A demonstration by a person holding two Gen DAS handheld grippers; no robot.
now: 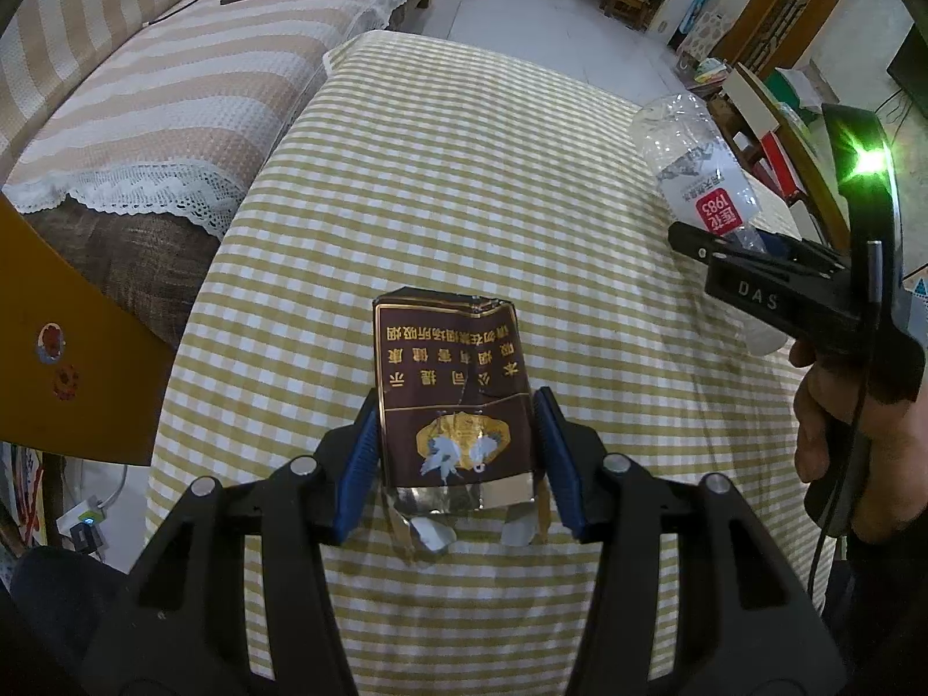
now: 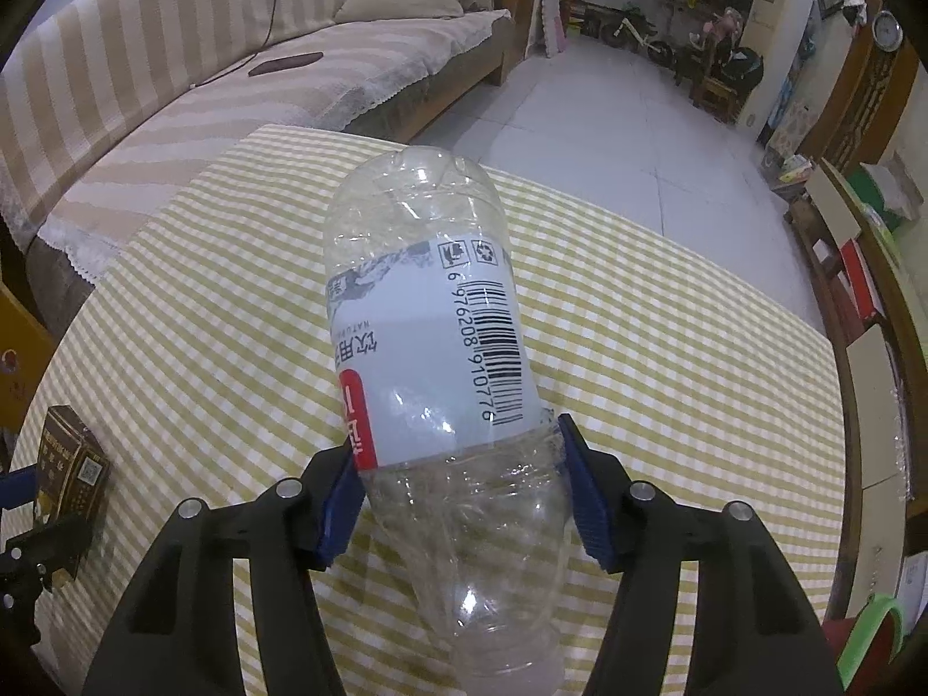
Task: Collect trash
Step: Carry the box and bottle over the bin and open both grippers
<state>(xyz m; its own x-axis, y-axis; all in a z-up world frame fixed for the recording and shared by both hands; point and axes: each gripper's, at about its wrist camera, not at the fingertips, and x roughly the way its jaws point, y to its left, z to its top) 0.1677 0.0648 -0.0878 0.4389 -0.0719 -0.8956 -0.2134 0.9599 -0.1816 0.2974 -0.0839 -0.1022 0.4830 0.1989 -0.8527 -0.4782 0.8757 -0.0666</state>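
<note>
The left gripper (image 1: 458, 452) has its jaws closed against both sides of a brown cigarette pack (image 1: 455, 394). The blue pads (image 1: 359, 464) press the pack near its torn, foil-lined open end, which faces the camera. The pack's far end points away over the checked tablecloth (image 1: 464, 174); whether it rests on the cloth or is lifted clear cannot be told.

The right gripper (image 2: 461, 481) has its jaws closed on a clear plastic bottle (image 2: 429, 359). The pads (image 2: 586, 499) clamp the bottle just below its white label, and the body tilts up and away over the tablecloth (image 2: 667, 348).

In the right wrist view the pack (image 2: 72, 464) sits at the far left. A striped sofa (image 1: 145, 87) stands beside the table.
</note>
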